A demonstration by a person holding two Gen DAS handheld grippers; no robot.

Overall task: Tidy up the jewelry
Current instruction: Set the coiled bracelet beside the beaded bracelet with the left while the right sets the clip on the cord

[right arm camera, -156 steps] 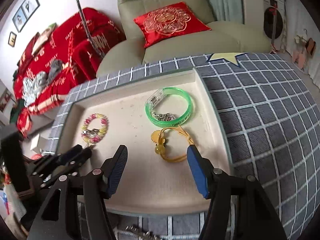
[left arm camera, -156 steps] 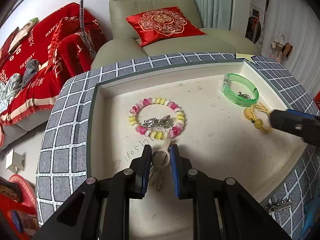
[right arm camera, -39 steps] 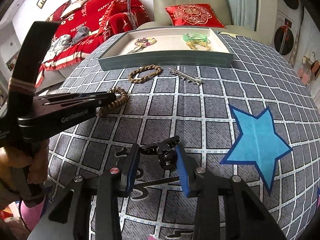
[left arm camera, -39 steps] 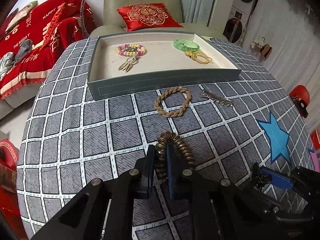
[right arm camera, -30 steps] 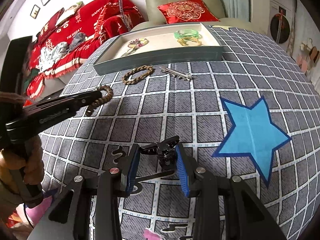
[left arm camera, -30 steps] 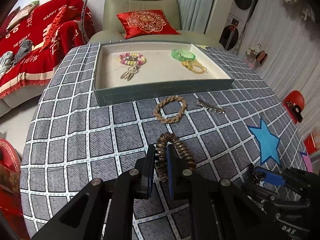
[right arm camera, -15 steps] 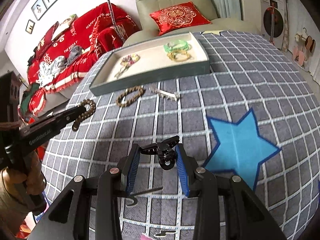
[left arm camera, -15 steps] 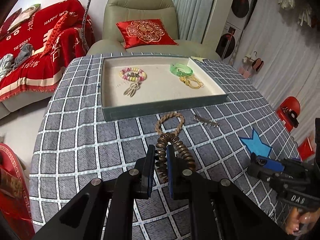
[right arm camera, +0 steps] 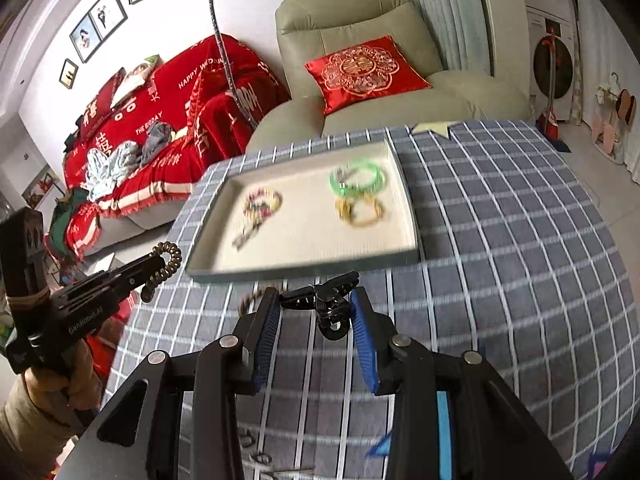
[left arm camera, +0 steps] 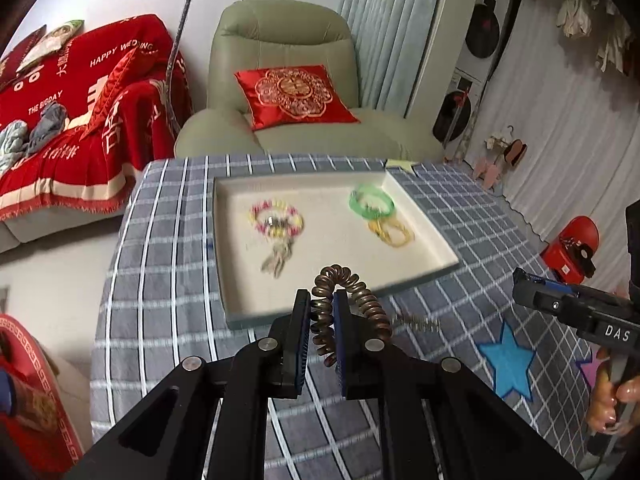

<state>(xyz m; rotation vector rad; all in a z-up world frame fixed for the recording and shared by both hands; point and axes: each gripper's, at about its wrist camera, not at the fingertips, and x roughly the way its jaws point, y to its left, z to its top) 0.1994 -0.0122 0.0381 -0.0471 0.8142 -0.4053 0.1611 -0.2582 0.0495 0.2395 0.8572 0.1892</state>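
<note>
My left gripper is shut on a bronze coiled bracelet and holds it high above the table, short of the tray's near wall. It also shows in the right wrist view. My right gripper is shut on a black hair clip, raised over the cloth. The cream tray holds a pink-yellow bead bracelet, a pale hairpin, a green bangle and a yellow cord bracelet.
A silver hair clip lies on the checked cloth in front of the tray. A brown rope bracelet peeks out behind my right fingers. A green armchair with a red cushion stands behind the table.
Both grippers have risen and moved toward the tray with their loads. The tray looks nearer and blurred from the motion.
</note>
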